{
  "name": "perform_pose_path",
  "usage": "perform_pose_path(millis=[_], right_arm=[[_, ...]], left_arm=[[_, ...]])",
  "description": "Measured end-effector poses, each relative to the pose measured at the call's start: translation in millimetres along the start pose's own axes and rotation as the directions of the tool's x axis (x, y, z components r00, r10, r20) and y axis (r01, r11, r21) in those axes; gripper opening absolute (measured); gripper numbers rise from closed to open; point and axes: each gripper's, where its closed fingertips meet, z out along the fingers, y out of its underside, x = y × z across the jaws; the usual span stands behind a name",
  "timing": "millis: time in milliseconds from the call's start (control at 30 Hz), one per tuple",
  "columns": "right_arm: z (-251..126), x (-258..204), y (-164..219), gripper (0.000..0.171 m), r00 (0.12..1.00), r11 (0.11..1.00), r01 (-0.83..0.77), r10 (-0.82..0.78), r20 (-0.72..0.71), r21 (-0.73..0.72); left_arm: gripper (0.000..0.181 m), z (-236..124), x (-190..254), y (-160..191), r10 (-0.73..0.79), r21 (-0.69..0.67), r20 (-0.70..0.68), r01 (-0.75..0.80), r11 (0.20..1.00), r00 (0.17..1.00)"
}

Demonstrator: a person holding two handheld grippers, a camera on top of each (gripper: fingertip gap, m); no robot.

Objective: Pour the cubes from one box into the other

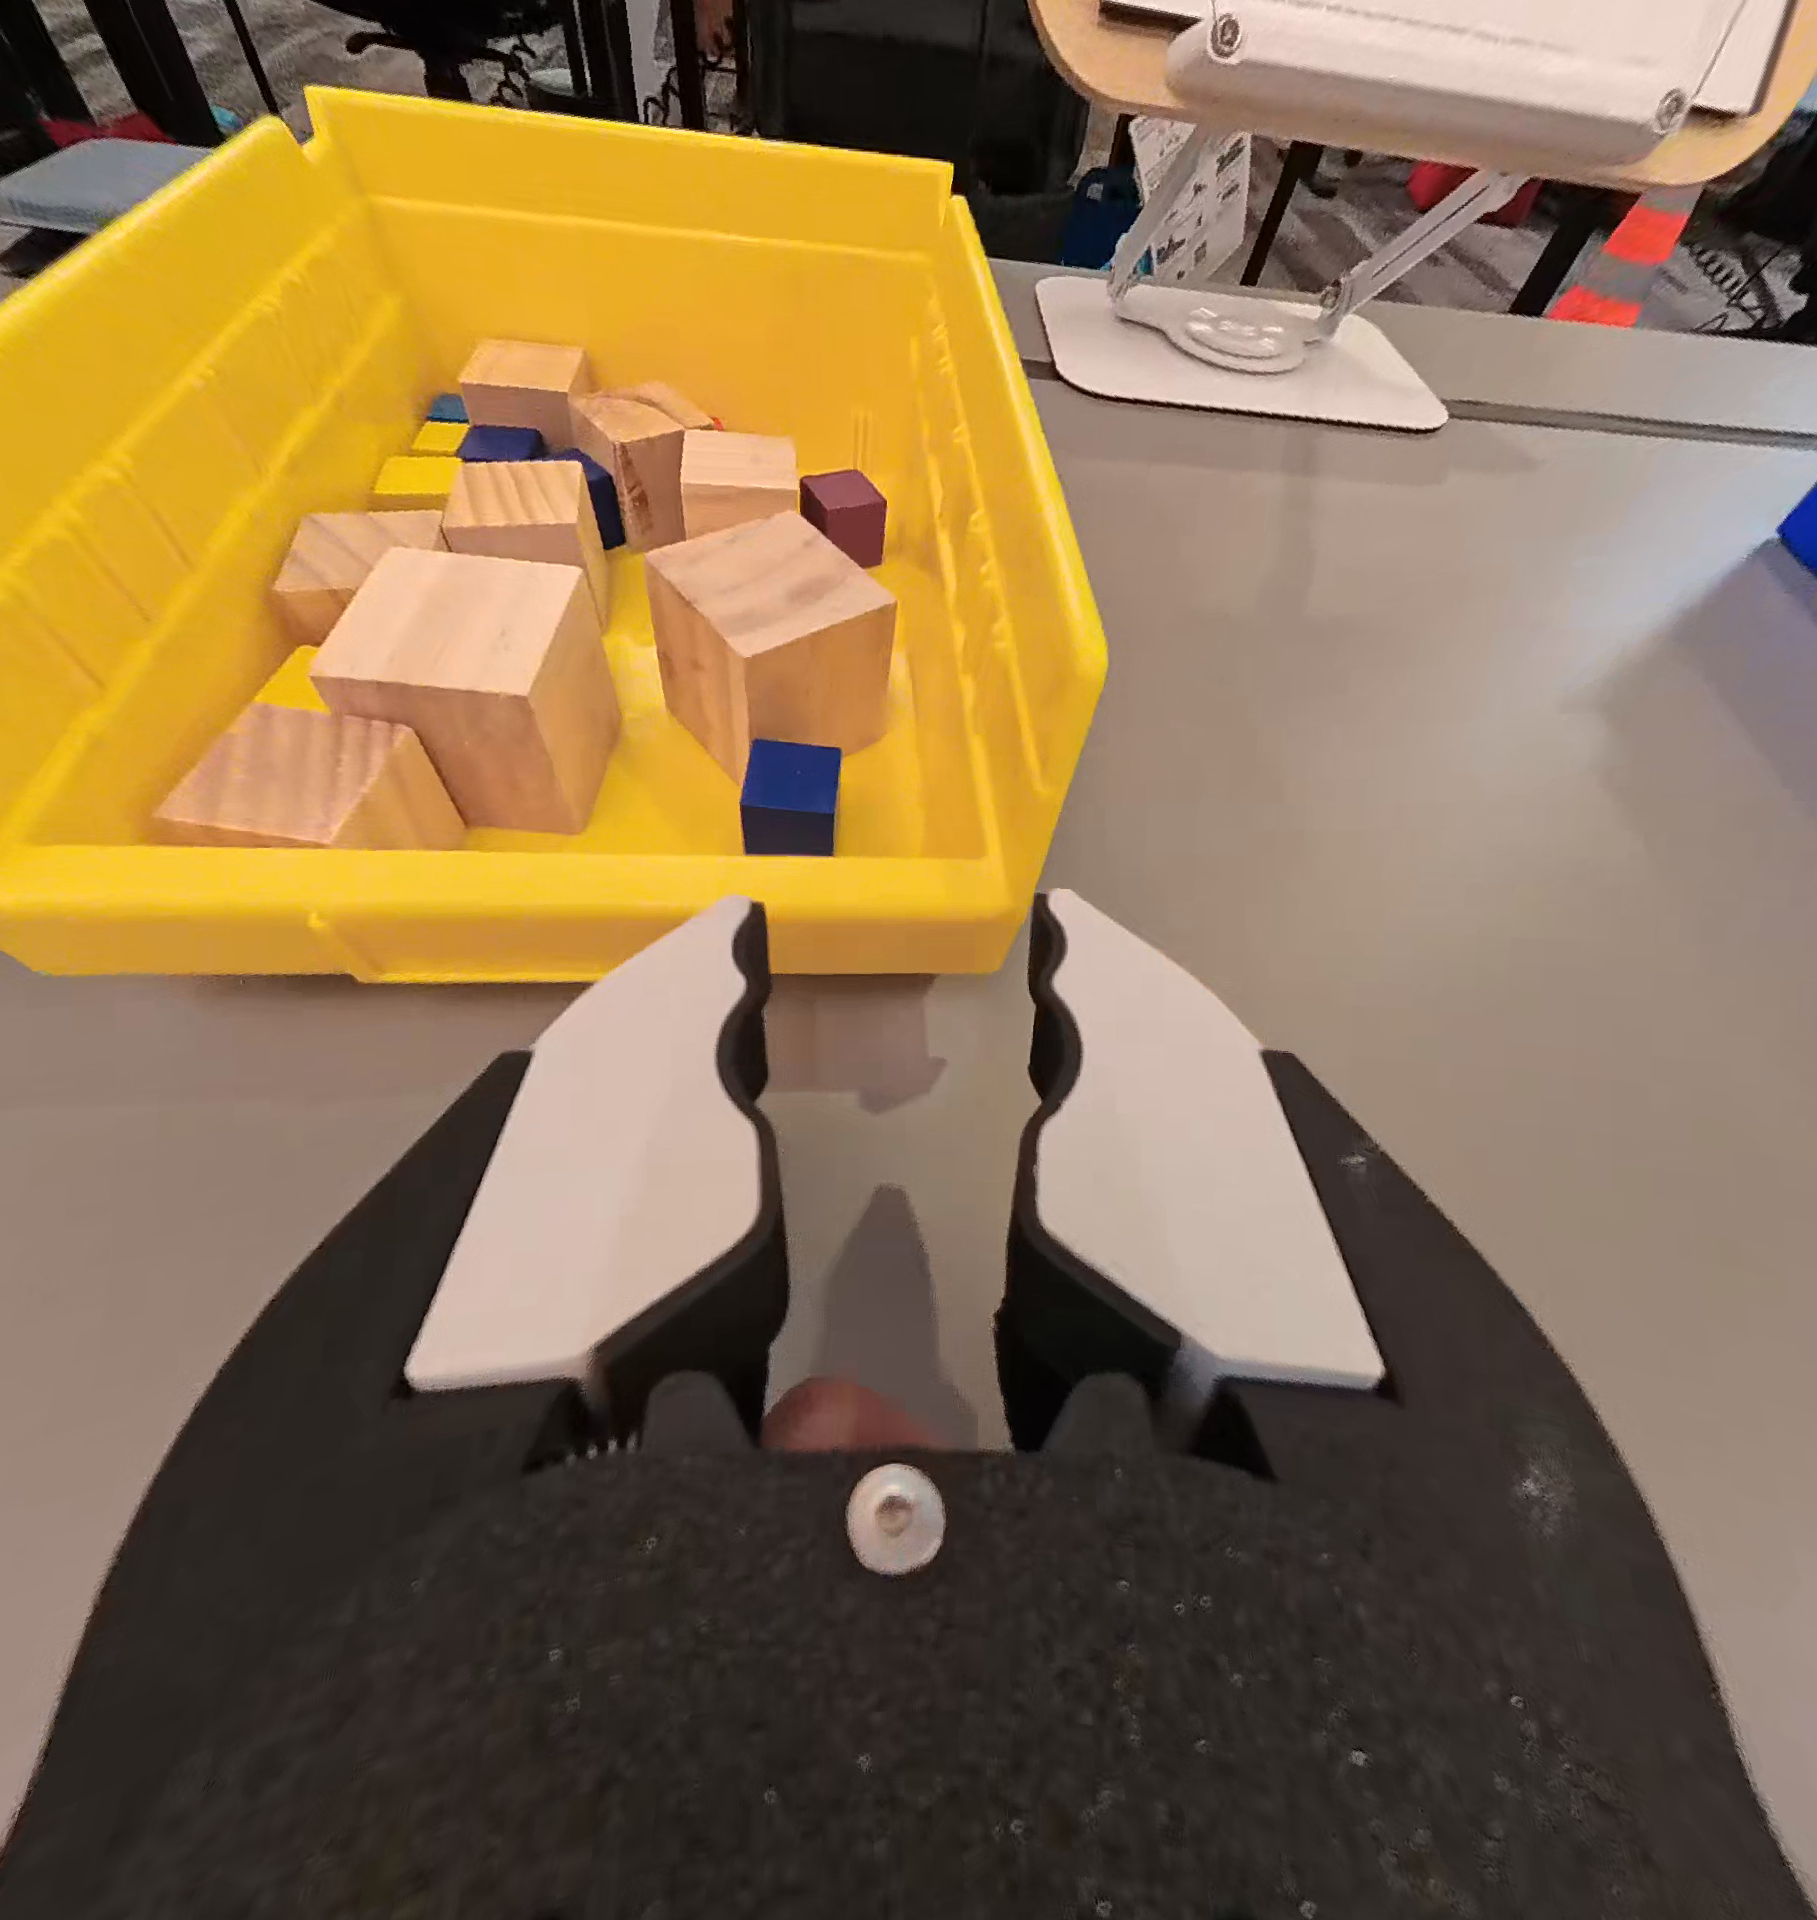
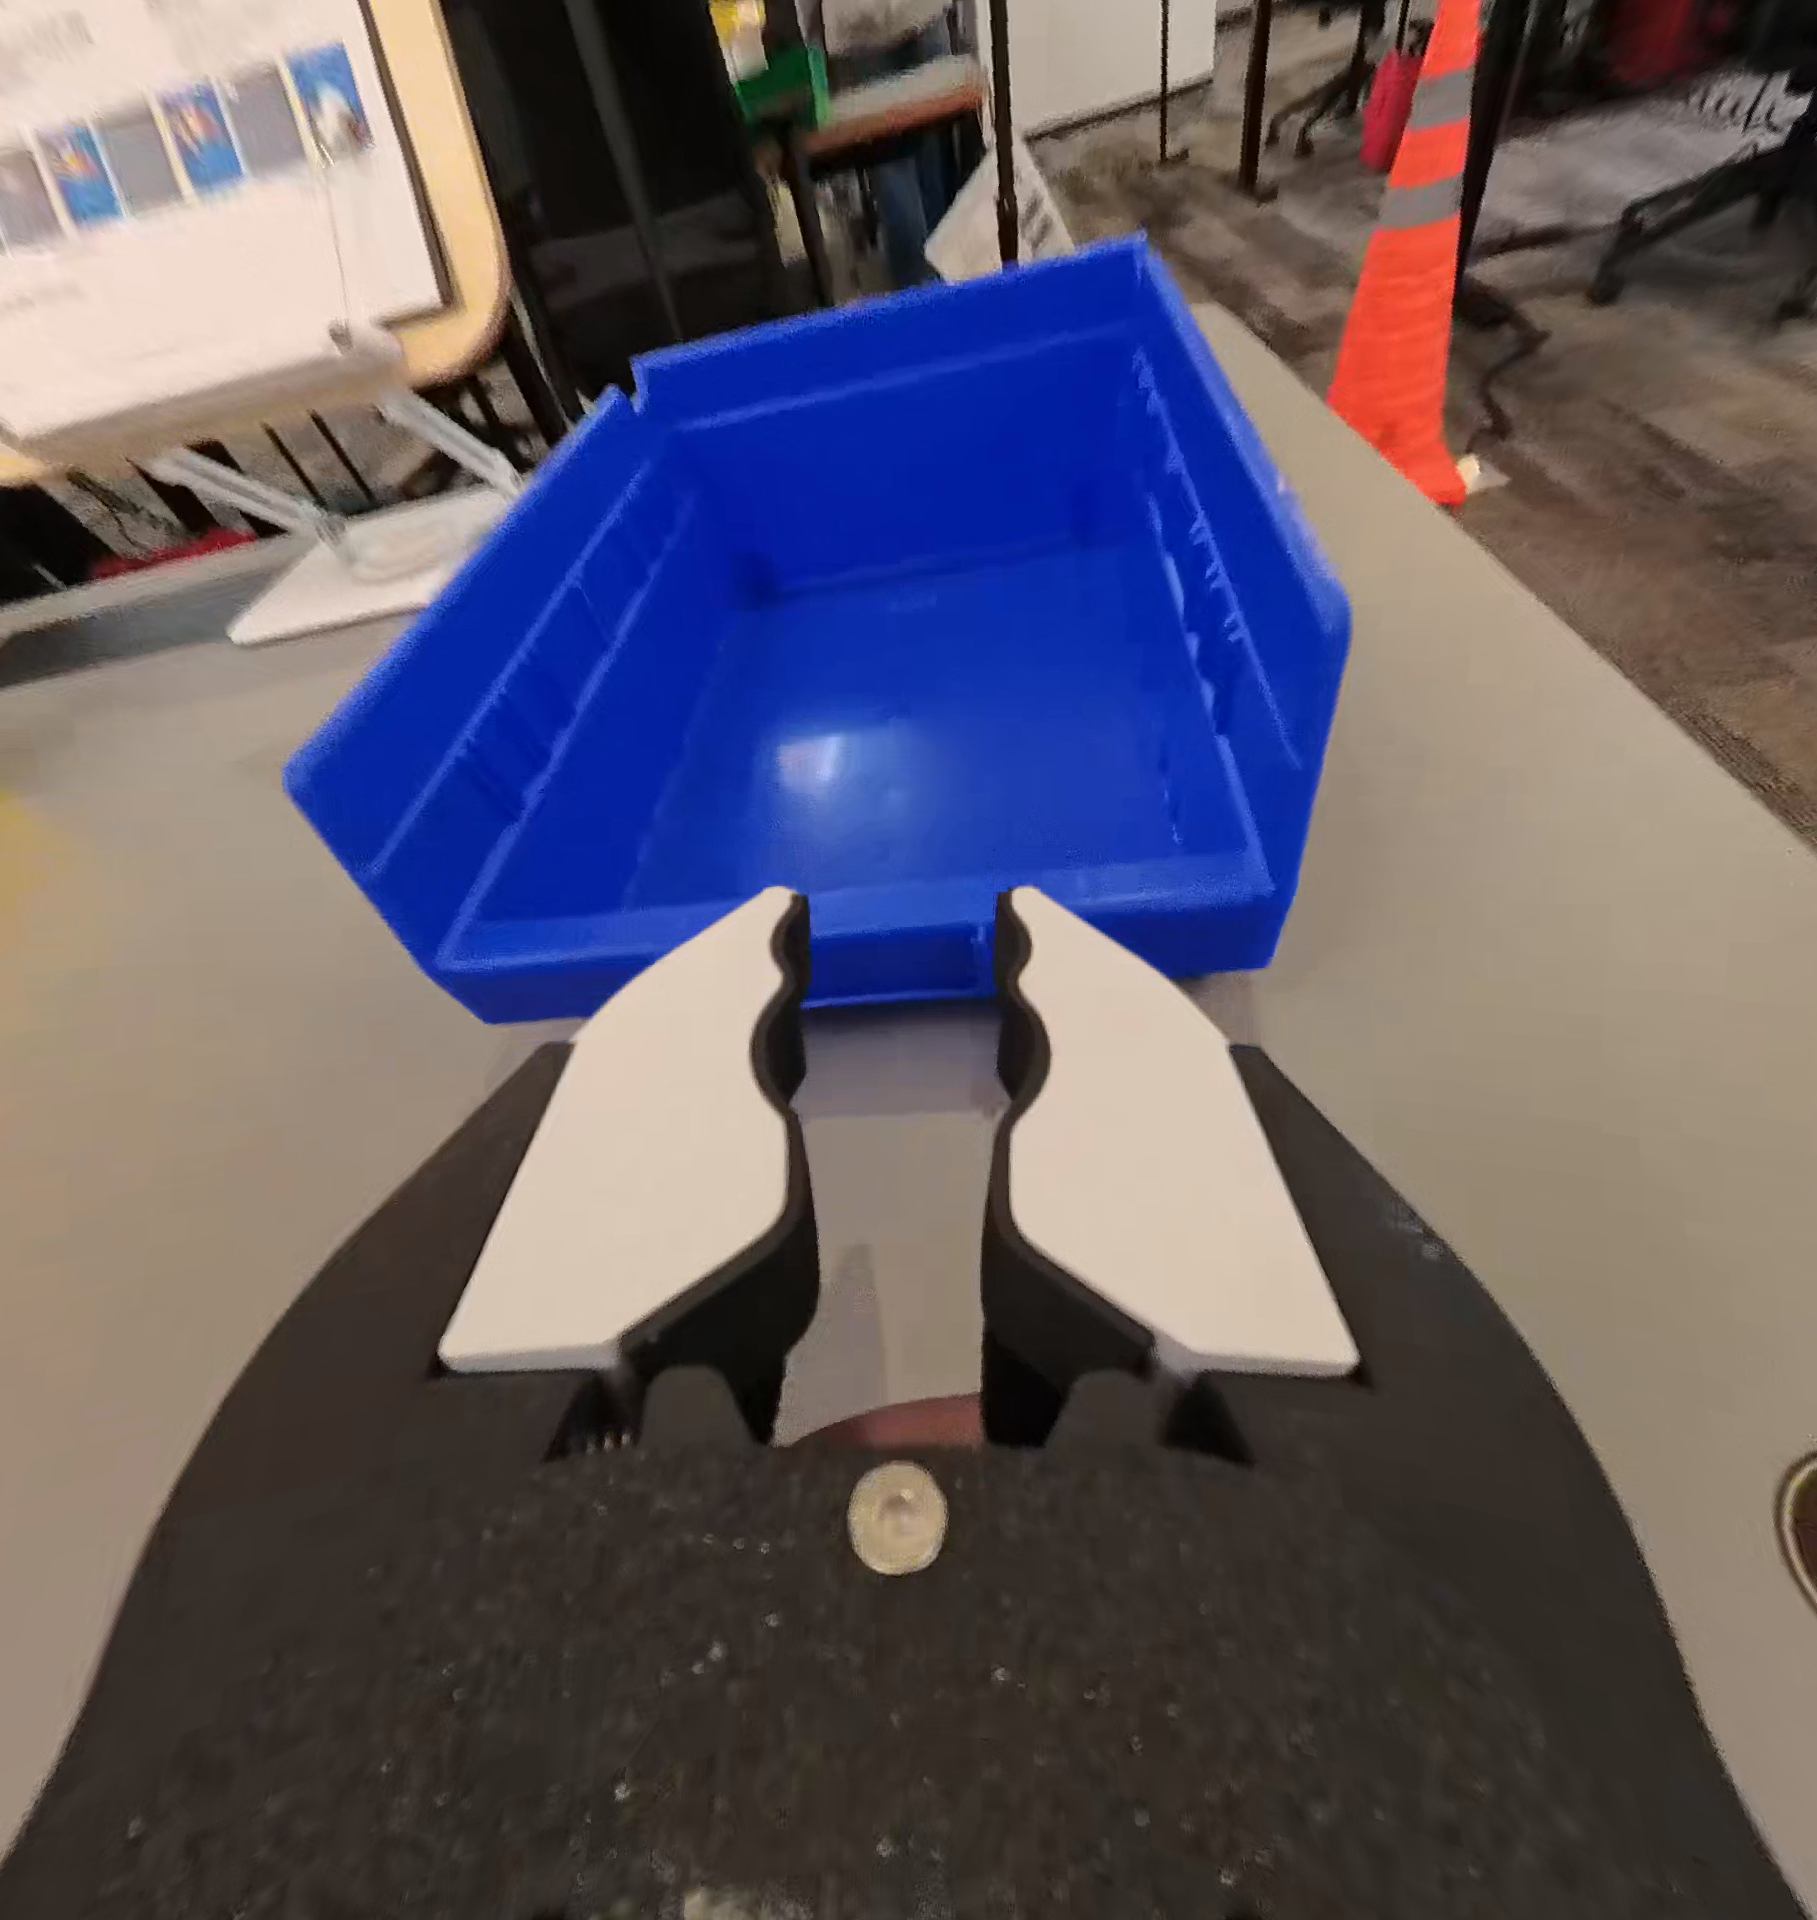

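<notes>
A shallow yellow plastic box (image 1: 488, 914) is seen resting on a smooth grey tabletop (image 1: 1403, 831), toward ten o'clock in the left wrist view. Inside it, a loose heap of cubes (image 1: 530, 582) is held: large plain wooden ones piled toward the box's left and middle, with small painted ones scattered among them, among them a dark blue cube (image 1: 790, 798) against the near wall and a maroon cube (image 1: 844, 514) toward the right wall. The left gripper (image 1: 896, 940), with grey fingers lined in black, is held with its jaws partly parted and nothing between them; its tips are placed just before the near right corner of the yellow box, and contact cannot be made out. A white stand base (image 1: 1247, 364) is seen at one o'clock beyond the box. In the right wrist view, a shallow blue plastic box (image 2: 530, 644) is shown at twelve o'clock on the same tabletop, its floor bare. The right gripper (image 2: 899, 935) is likewise held partly parted and grasps nothing, its tips reaching the blue box's near wall. An orange traffic cone (image 2: 1403, 270) stands on the floor at one o'clock.
</notes>
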Motion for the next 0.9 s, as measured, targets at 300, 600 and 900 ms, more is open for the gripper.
perform_pose_path(millis=[300,600,900], right_arm=[[4,-3,6,0.03,0.999,0.999,0.035,-0.036,-0.008,-0.027],[7,-16,5,0.028,0.996,0.996,0.086,-0.086,0.002,-0.02],[7,-22,6,0.026,0.994,0.994,0.107,-0.107,0.011,-0.02]], left_arm=[[0.045,0,-5,3,0.048,-0.006,0.019,-0.048,0.999,0.999],[0.043,-6,-14,11,-0.025,-0.035,0.003,0.025,0.999,1.0],[0.042,-8,-6,14,-0.013,-0.047,-0.018,0.012,0.999,1.0]])
